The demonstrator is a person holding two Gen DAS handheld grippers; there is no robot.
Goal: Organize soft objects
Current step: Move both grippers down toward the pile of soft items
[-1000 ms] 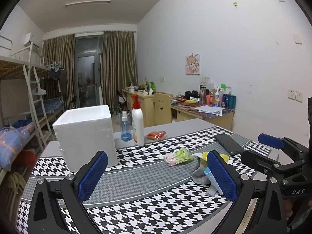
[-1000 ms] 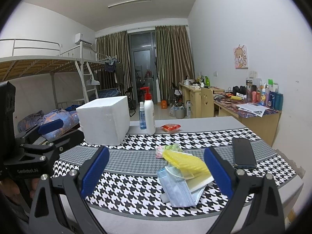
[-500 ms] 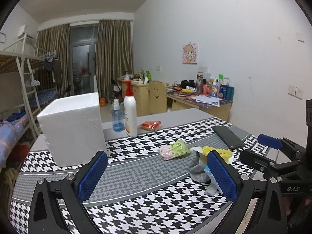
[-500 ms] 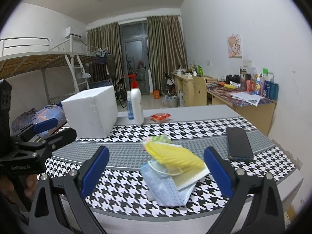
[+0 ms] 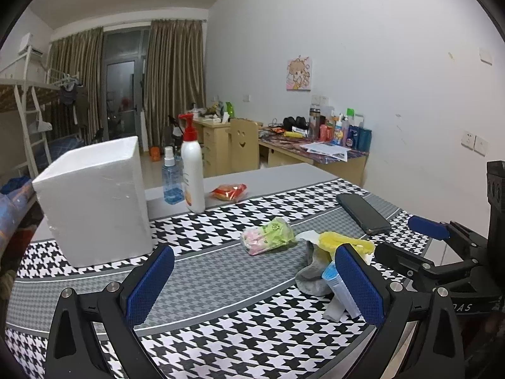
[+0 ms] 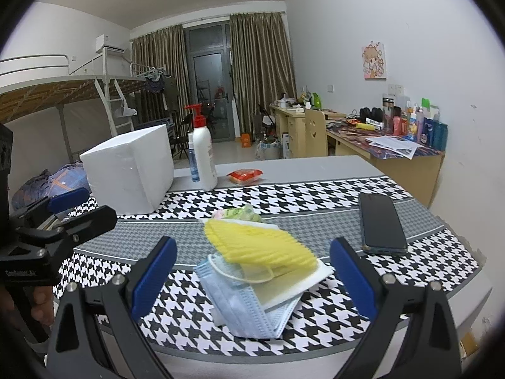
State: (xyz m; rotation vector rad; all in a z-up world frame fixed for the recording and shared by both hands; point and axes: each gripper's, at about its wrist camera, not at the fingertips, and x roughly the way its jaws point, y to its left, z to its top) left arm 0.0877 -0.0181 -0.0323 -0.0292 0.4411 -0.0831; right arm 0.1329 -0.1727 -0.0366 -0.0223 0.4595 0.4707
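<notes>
A pile of soft things lies on the houndstooth table: a yellow mask [image 6: 262, 244] on top of a white pad and a blue face mask [image 6: 249, 303], with a grey sock [image 5: 311, 273] and a pink-green packet [image 5: 268, 235] beside it. A white foam box [image 5: 94, 202] stands at the left. My right gripper [image 6: 252, 281] is open and empty, just in front of the pile. My left gripper [image 5: 255, 284] is open and empty, left of the pile.
A black phone [image 6: 380, 222] lies right of the pile. A white pump bottle [image 5: 192, 170], a blue spray bottle [image 5: 172, 177] and a red snack packet [image 5: 228, 191] stand at the back. The table's front edge is close to both grippers.
Both grippers have moved forward towards the table, and the pile looks larger in the right wrist view. Both stay open and empty.
</notes>
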